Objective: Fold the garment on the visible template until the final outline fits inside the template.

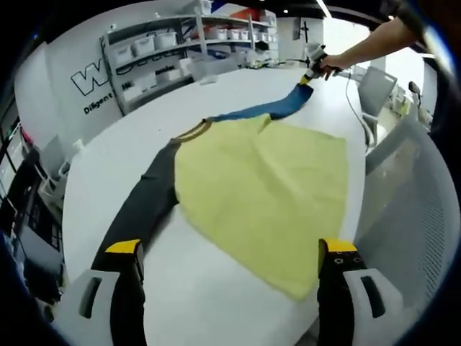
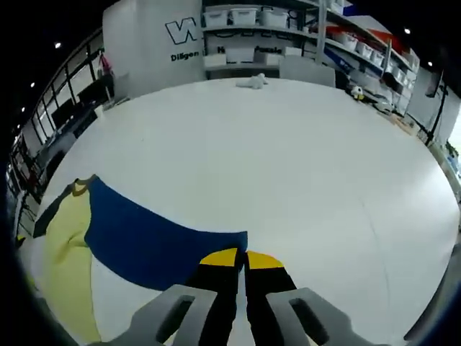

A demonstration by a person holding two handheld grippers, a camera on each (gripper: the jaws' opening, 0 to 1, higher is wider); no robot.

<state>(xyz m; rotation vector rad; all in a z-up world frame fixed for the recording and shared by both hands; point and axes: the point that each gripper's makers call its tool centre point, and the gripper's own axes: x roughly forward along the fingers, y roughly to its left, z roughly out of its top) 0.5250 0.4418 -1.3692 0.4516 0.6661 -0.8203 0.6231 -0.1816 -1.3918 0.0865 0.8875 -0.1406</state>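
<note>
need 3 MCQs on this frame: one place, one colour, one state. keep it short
1. Where does the right gripper hold the garment?
A. at the end of the blue sleeve
B. at the collar
C. at the bottom hem

2. What colour is the sleeve that runs toward the left gripper?
A. red
B. dark grey to black
C. white

3. How do the left gripper's jaws stand?
A. shut on the yellow body
B. shut on the collar
C. open, wide apart

Key:
1 A: in the right gripper view the yellow-tipped jaws meet at the cuff edge of the blue sleeve, and the left gripper view shows that gripper at the far sleeve end.
2 B: the sleeve beside the near jaw is dark.
3 C: the two jaws rise far apart with table and cloth between them.
</note>
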